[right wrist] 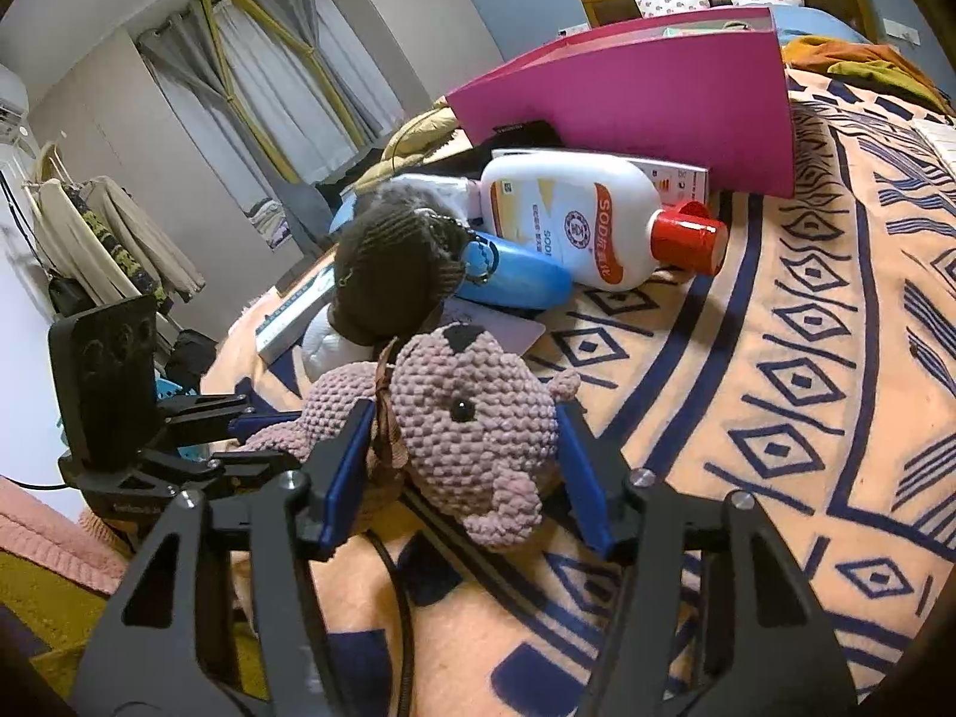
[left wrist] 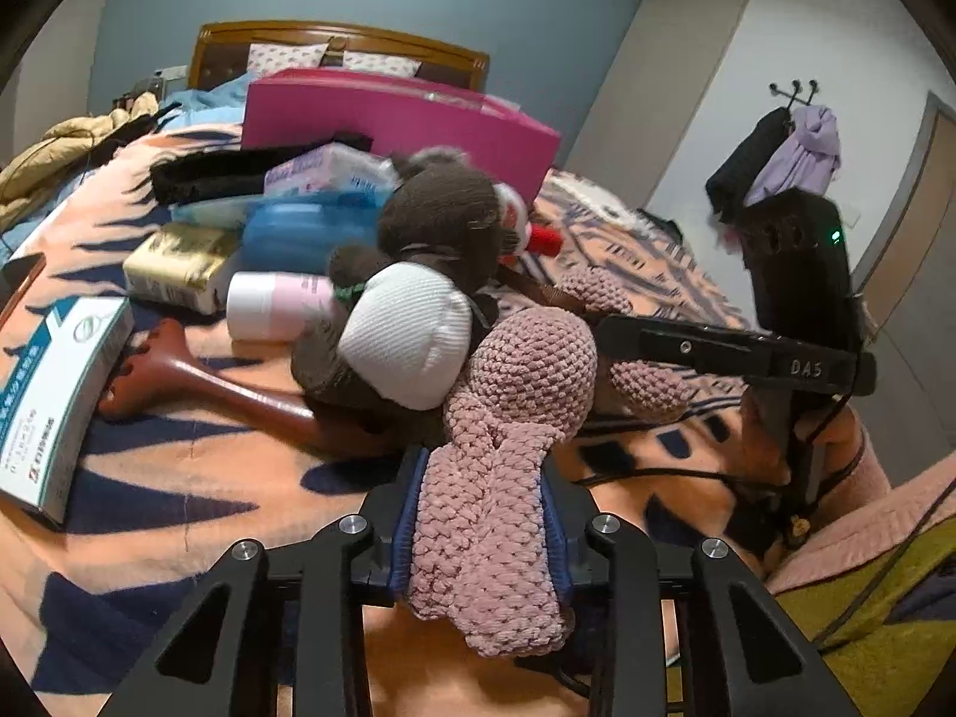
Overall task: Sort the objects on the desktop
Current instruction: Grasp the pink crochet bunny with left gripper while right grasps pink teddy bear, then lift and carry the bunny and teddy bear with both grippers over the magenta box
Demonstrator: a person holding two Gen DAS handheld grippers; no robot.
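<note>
Both tongs bear on 1 soft toy: the left gripper [left wrist: 484, 514] is clamped narrow on the rear end of the pink crochet toy [left wrist: 508, 418], while the right gripper [right wrist: 460, 448] straddles the toy's head with its blue pads alongside, apparently pinching it, though contact on the far pad is not certain. The toy lies on the patterned blanket [right wrist: 777, 358] at the edge of a pile, pressed against the brown and white plush [left wrist: 412, 299].

Risks, as I judge them: 2 grips pulling apart could stretch the yarn; lifting could drag the brown plush along, since the 2 touch and a brown ribbon may link them.

Only the left view shows the wooden massager [left wrist: 197, 376] and medicine box [left wrist: 54, 394]; only the right view shows the toy's eye and the lotion bottle's [right wrist: 585, 221] label.
</note>
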